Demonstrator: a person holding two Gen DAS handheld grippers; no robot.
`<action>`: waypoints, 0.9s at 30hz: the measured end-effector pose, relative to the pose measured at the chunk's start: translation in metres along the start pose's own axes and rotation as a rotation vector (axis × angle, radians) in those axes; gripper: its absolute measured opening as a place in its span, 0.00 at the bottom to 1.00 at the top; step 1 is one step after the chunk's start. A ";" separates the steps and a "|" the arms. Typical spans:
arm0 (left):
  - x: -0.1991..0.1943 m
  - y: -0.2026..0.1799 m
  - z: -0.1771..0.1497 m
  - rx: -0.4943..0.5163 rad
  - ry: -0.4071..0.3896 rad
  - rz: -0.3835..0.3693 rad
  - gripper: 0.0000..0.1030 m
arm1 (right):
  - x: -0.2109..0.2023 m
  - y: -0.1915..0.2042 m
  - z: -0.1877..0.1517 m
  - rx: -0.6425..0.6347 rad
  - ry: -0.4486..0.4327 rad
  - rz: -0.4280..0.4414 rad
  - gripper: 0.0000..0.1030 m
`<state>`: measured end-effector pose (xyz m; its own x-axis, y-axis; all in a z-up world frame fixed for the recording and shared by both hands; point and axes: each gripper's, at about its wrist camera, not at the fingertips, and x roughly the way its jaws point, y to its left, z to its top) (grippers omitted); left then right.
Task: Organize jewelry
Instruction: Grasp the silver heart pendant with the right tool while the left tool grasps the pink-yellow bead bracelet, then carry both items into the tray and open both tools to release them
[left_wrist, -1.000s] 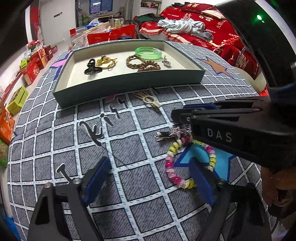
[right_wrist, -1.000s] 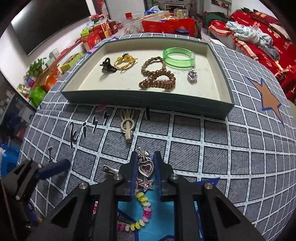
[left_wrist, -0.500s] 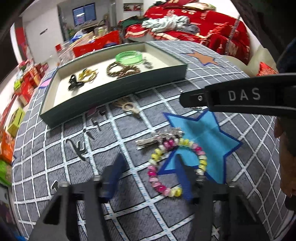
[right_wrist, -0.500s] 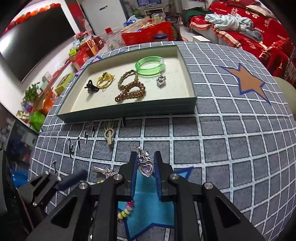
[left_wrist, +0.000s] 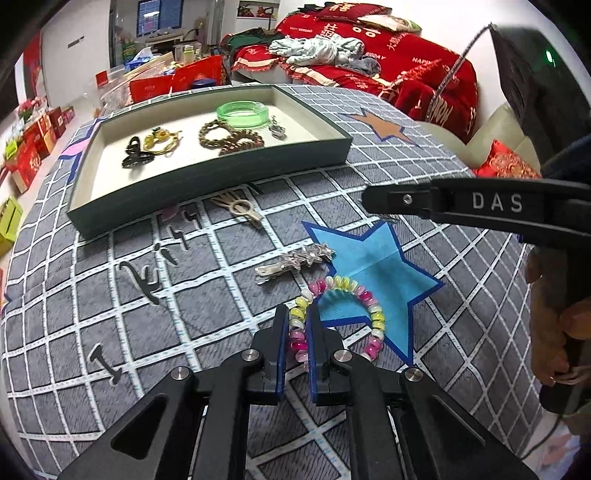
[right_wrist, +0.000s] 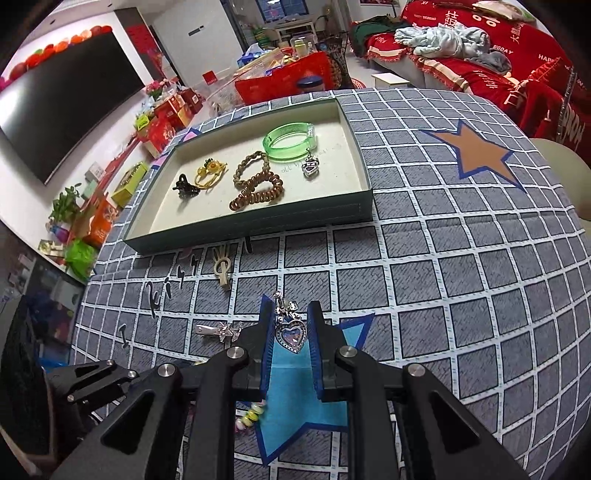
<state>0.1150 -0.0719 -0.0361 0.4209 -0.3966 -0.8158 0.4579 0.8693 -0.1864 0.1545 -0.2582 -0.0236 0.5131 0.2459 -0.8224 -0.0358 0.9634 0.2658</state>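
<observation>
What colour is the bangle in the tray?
Translucent green bangle, clearest in the right wrist view.

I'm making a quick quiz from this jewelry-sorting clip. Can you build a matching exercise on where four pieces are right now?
Things:
1. green bangle
2. heart pendant
3. beaded bracelet
4. beige hair clip

Places:
A. lying loose on the cloth in front of the tray
B. between the left gripper's fingers
C. inside the tray
D. held by the right gripper

Pairs: 1-C, 2-D, 3-B, 4-A

Heart pendant (right_wrist: 290, 335) aloft; bead bracelet (left_wrist: 341, 311) pinched.
</observation>
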 end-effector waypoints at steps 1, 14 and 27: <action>-0.003 0.002 0.000 -0.004 -0.003 -0.001 0.26 | -0.002 0.000 0.000 0.003 -0.003 0.003 0.19; -0.037 0.029 0.012 -0.049 -0.080 -0.012 0.26 | -0.012 0.008 0.002 0.005 -0.019 0.002 0.19; -0.054 0.067 0.046 -0.096 -0.164 0.018 0.26 | -0.016 0.025 0.027 -0.018 -0.048 0.000 0.19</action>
<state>0.1593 -0.0055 0.0204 0.5537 -0.4170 -0.7208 0.3758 0.8975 -0.2306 0.1684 -0.2409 0.0091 0.5536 0.2409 -0.7971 -0.0510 0.9652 0.2563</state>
